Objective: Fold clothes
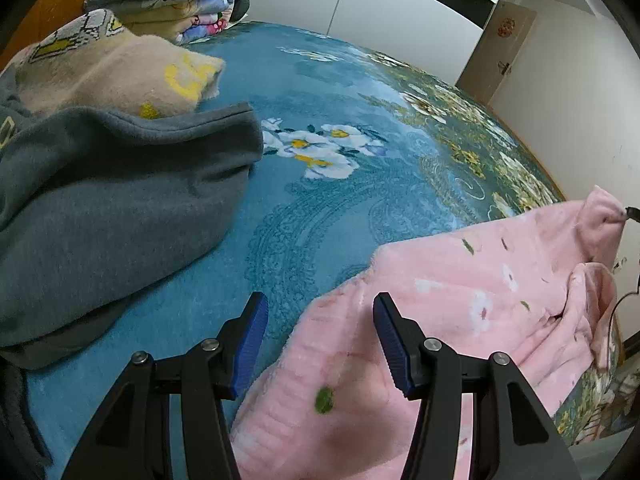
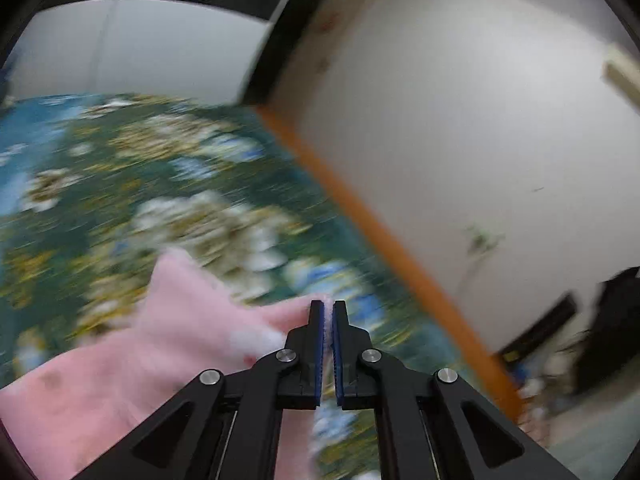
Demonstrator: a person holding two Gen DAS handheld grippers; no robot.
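Pink garment (image 1: 460, 320) under spread left tongs (image 1: 320, 320), pinched by right tongs (image 2: 328, 312)

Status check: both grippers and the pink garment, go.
Left gripper open over pink garment. Right gripper shut on its edge. Grey garment lies apart, left side.
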